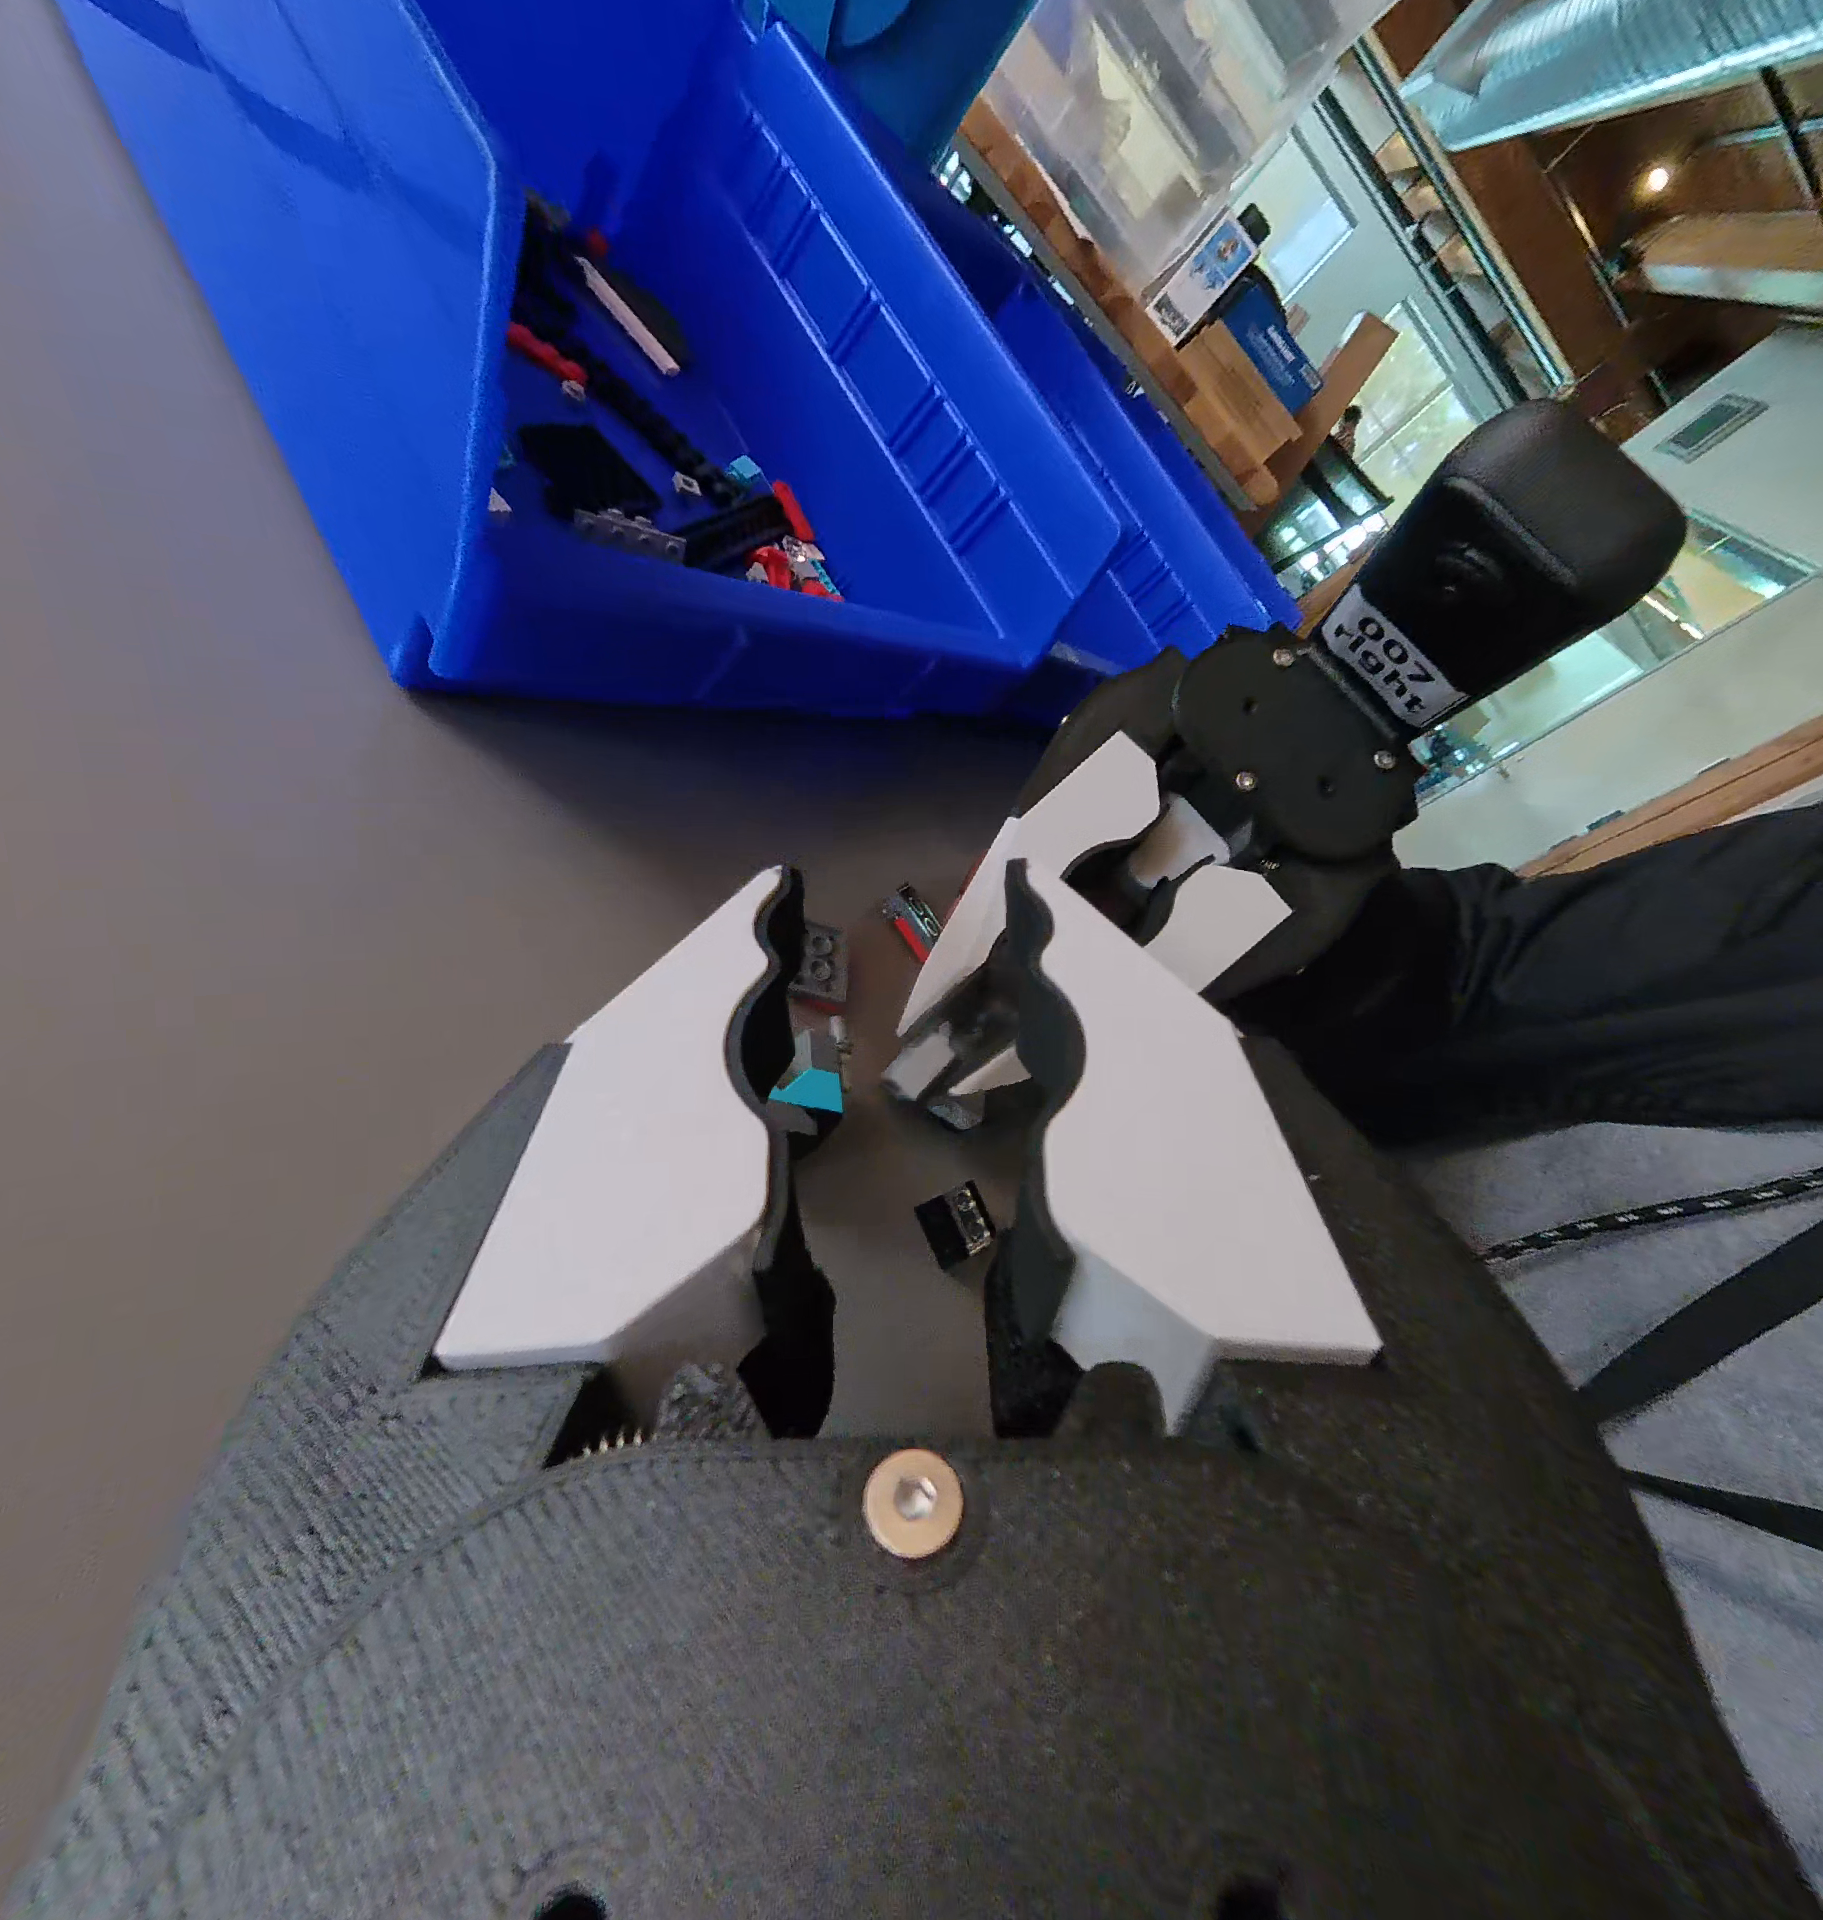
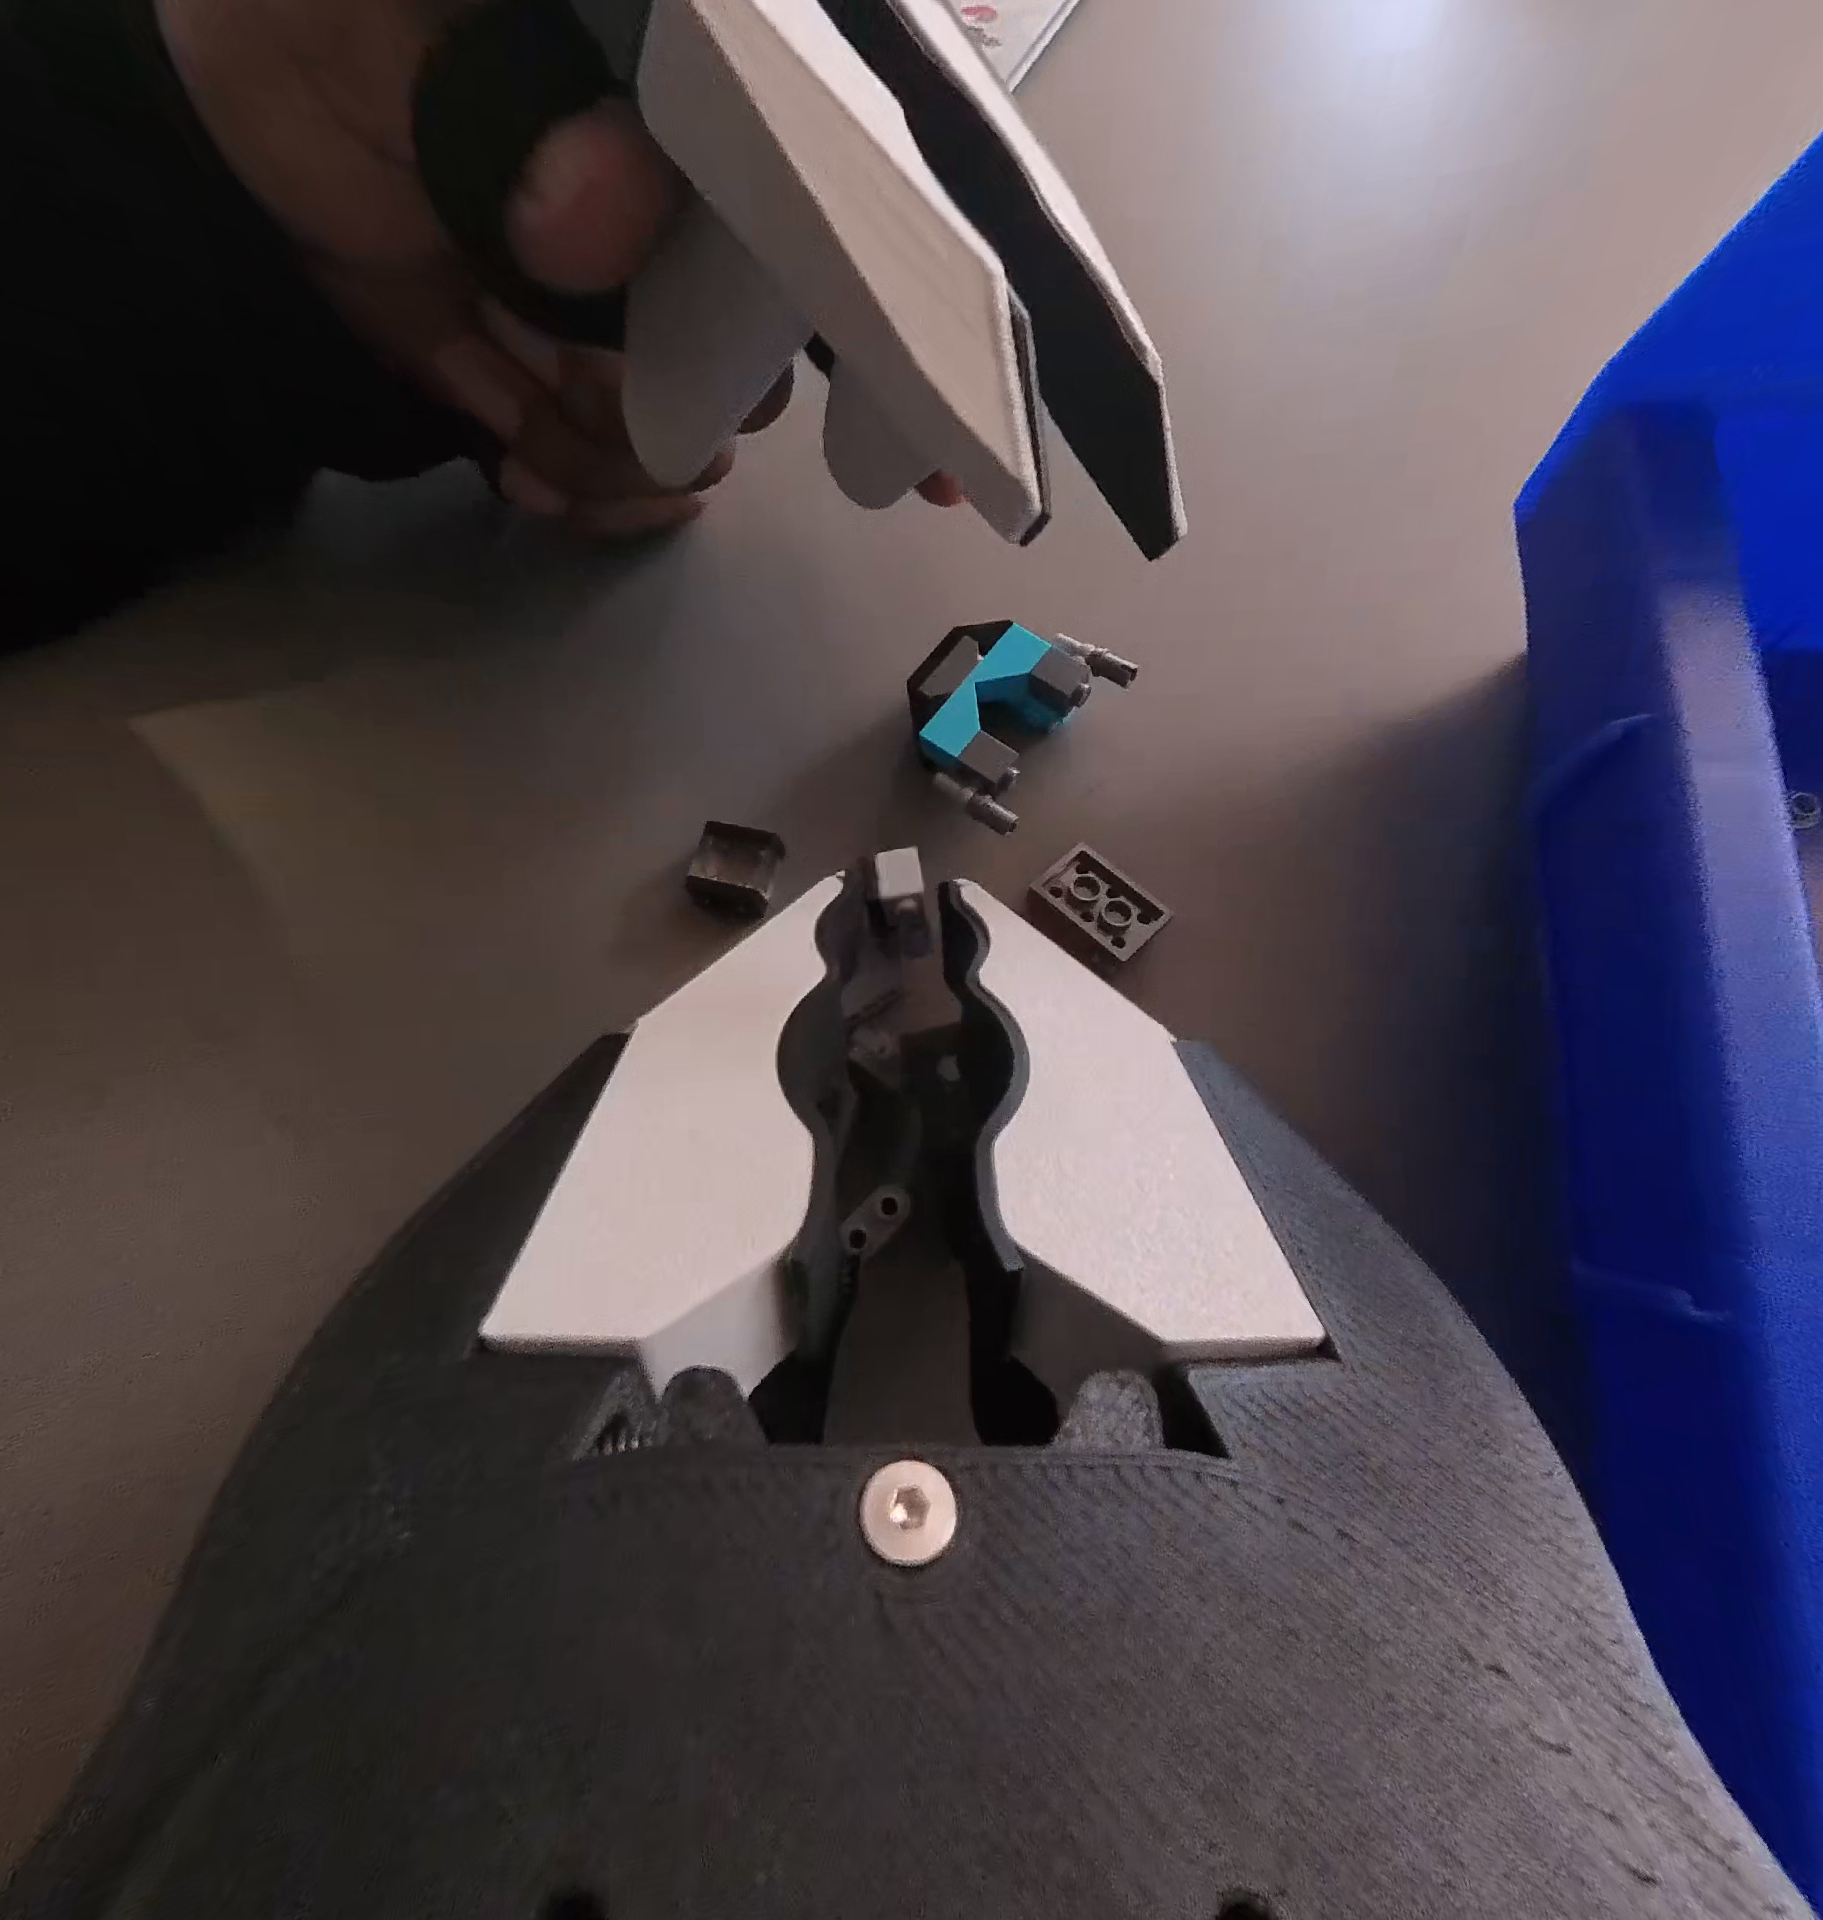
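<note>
My left gripper [image 1: 899, 883] is open and empty, low over the grey table [image 1: 211, 935]. Between and just beyond its fingers lie a teal and grey brick assembly [image 1: 808, 1091], a dark grey plate [image 1: 824, 956], a black brick [image 1: 954, 1226] and a red and grey piece [image 1: 912, 920]. My right gripper [image 2: 894, 888] is shut on a grey brick assembly [image 2: 894, 899]; it also shows in the left wrist view [image 1: 948, 1049], tips down by the black brick. In the right wrist view the teal assembly [image 2: 990, 707], a black brick [image 2: 735, 868] and the dark plate [image 2: 1099, 904] lie just ahead, with the left gripper [image 2: 1094, 535] above them.
A blue bin [image 1: 450, 644] holding several loose bricks stands on the table beyond the pieces; it is at the right in the right wrist view [image 2: 1665, 831]. A person's hand [image 2: 450, 312] holds the left gripper. A dark sleeve [image 1: 1561, 987] lies behind the right gripper. There is about 7 cm between the tips of the two grippers.
</note>
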{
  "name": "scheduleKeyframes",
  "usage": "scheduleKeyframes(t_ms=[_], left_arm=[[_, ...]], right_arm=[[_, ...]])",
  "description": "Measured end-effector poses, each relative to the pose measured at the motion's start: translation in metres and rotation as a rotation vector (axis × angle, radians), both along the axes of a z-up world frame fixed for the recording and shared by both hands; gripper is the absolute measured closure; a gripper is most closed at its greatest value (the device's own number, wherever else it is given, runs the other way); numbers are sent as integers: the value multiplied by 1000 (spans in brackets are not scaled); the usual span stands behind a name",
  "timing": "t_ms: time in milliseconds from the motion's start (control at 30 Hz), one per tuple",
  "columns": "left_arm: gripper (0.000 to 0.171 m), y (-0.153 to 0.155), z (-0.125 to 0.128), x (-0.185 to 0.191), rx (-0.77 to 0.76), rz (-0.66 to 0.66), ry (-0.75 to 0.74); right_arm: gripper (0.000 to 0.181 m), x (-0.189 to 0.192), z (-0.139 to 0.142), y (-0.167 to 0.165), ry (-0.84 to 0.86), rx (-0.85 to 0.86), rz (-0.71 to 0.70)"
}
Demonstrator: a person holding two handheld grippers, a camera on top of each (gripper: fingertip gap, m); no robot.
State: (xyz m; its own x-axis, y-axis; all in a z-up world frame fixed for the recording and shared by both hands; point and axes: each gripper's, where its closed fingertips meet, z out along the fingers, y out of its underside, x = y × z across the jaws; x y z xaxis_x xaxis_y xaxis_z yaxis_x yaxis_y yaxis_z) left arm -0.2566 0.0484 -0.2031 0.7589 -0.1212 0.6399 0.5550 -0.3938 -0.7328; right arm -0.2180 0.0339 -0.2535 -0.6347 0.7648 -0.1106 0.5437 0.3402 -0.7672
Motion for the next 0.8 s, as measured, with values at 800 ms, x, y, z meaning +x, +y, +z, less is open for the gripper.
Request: scheduleKeyframes(t_ms=[800], left_arm=[[132,-4,16,-9,53,43,27]], right_arm=[[155,16,-4,-32,166,233,96]])
